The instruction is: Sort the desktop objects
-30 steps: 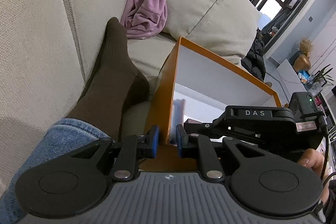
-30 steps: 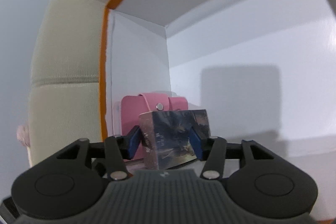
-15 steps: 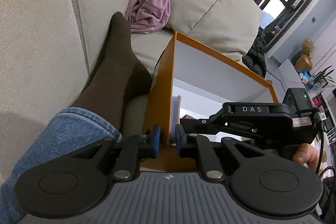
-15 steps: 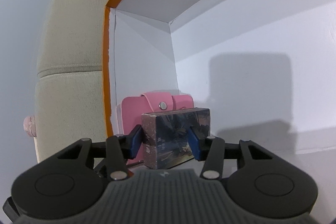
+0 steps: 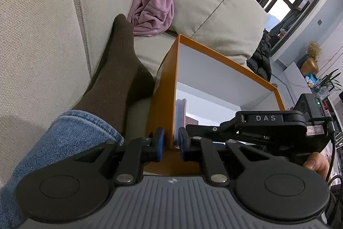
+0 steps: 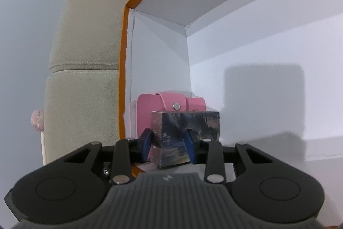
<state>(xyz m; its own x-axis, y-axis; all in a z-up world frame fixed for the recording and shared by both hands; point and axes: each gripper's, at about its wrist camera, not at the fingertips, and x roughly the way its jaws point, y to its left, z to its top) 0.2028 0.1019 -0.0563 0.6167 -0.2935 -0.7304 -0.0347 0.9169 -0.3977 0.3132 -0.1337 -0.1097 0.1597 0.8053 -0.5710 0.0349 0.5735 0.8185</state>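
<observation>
An orange box with white inner walls point(image 5: 165, 87) lies on its side on a sofa. My left gripper point(image 5: 170, 144) is shut on the box's orange side wall near its front edge. My right gripper point(image 6: 168, 145) reaches into the box point(image 6: 123, 70) and is shut on a dark, glossy patterned small box point(image 6: 186, 134). That small box sits low on the white floor of the orange box, right in front of a pink snap-strap case point(image 6: 169, 108) in the back left corner. The right gripper's body point(image 5: 270, 128) shows in the left wrist view.
A leg in jeans and a brown sock point(image 5: 120, 78) lies just left of the orange box. A pink garment point(image 5: 154, 8) and beige sofa cushions point(image 5: 214, 12) are behind it. A white wall of the box point(image 6: 268, 57) stands to the right of the held item.
My right gripper has pushed the dark small box deeper and lower, levelling it in front of the pink case. My left gripper has kept its hold on the box wall.
</observation>
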